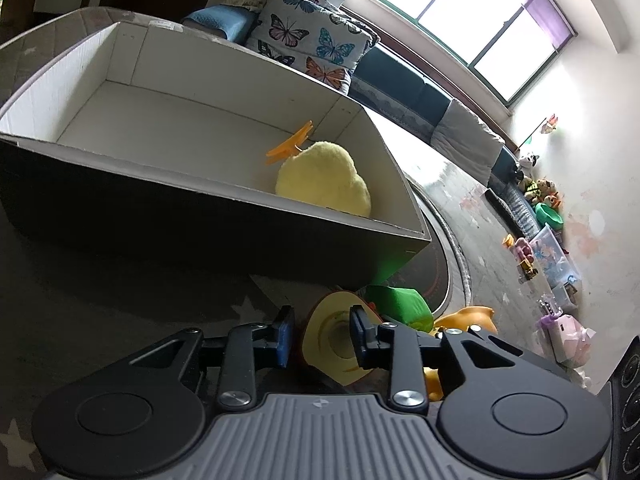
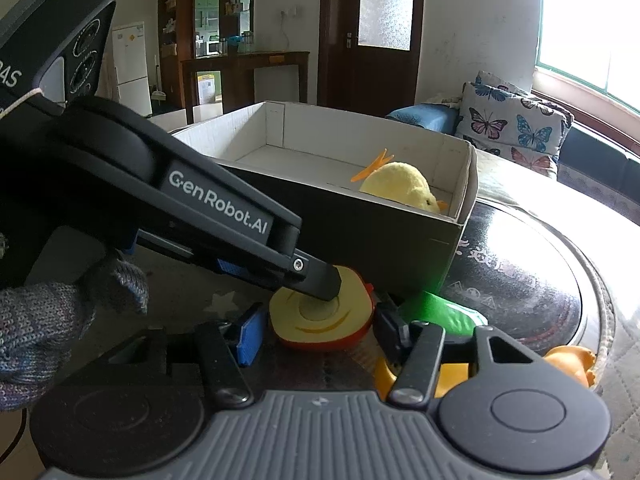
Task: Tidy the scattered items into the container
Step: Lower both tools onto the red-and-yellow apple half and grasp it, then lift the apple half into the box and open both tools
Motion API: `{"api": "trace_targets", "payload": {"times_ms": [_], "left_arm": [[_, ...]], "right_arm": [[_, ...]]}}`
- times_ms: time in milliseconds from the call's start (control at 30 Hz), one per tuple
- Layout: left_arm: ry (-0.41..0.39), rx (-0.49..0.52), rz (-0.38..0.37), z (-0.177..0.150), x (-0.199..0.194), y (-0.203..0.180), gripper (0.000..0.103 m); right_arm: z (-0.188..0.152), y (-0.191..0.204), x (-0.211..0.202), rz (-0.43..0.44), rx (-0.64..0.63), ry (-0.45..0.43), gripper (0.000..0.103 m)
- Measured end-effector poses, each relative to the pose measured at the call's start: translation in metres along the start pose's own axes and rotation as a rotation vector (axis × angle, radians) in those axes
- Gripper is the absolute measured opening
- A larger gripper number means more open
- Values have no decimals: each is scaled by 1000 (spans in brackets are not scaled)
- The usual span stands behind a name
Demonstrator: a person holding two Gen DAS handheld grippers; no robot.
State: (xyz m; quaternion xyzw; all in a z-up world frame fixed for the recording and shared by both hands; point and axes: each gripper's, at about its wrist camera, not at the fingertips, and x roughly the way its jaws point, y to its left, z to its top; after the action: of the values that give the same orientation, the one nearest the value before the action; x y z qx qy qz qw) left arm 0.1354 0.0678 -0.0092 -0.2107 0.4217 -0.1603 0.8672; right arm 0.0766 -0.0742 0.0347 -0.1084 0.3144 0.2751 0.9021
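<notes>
Left gripper (image 1: 320, 334): jaws apart, straddling toy apple half (image 1: 332, 340), one fingertip (image 2: 326, 284) seen in right view resting on cut face; not yet clamped. Right gripper (image 2: 314, 334): jaws apart too, bracketing same apple half (image 2: 322, 318) from near side, no grip. Green toy (image 2: 444, 312) just beside apple; orange toy (image 2: 572, 362) near table edge. Box (image 1: 224, 216) directly behind, holding yellow plush (image 1: 324, 180) & orange clip (image 1: 290, 144). Risks: both grippers crowding one item, so likely finger clash; smooth rounded apple skin could squirt out on closing; box wall close, so snagging poss. on lift; green toy may get nudged.
</notes>
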Motion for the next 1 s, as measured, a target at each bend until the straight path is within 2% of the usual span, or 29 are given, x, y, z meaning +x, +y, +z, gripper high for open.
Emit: {"api": "trace_targets", "payload": {"times_ms": [167,500,767,1000], "left_arm": [[8,-23,-24,-1,1,3,31],[-17,-12,-15,-1,-11,-4,31],[-99,40,-15,12,-39,-22,31],[-169,68,0,40,-52,-29,30]], "right_arm": [[-1,-1,-1,5,4,-2,58],[5,0,-8,9,-5,-20,58],[24,0,-26,10,-38,-95,58],[56,-5,-23,23,-69,-149,58]]}}
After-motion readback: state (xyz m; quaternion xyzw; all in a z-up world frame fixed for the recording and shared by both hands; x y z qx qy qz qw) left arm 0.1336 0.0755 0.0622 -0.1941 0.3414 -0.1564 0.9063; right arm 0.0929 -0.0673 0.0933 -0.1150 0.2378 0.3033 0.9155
